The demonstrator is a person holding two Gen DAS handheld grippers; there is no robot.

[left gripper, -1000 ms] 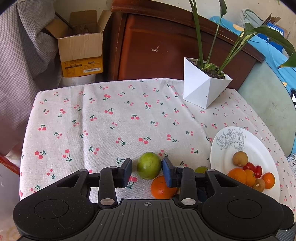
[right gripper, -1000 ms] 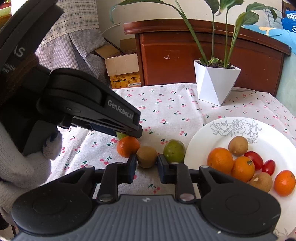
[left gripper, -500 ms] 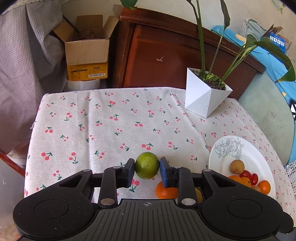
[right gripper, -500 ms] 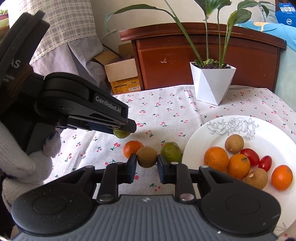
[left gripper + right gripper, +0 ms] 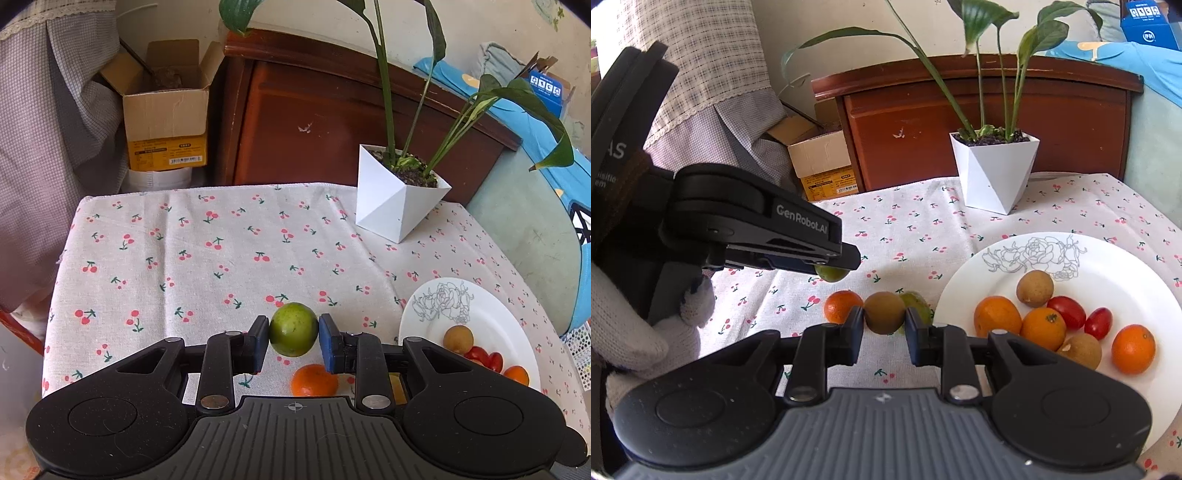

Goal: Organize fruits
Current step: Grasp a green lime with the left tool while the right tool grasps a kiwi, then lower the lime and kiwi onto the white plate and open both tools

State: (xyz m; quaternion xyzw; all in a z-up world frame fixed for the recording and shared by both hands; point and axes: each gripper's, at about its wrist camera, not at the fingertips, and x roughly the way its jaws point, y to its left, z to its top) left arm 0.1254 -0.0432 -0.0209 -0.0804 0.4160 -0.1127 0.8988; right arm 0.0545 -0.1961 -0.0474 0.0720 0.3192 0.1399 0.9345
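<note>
My left gripper (image 5: 293, 343) is shut on a green lime (image 5: 293, 328) and holds it above the cherry-print tablecloth; the lime also peeks out under that gripper in the right wrist view (image 5: 833, 274). My right gripper (image 5: 884, 326) is shut on a brown kiwi (image 5: 884, 312), lifted just left of the white plate (image 5: 1108, 258). An orange (image 5: 839, 305) and a green fruit (image 5: 919, 304) lie on the cloth behind the kiwi. The plate holds oranges, brown fruits and cherry tomatoes.
A white faceted planter (image 5: 399, 199) with a tall plant stands at the table's back right. A wooden cabinet (image 5: 332, 110) and an open cardboard box (image 5: 166, 110) are behind the table. The plate (image 5: 480, 314) sits near the right edge.
Both grippers have risen and pulled back. The left closed on the lime and lifted it off the cloth. The right lifted the kiwi clear of the orange and green fruit.
</note>
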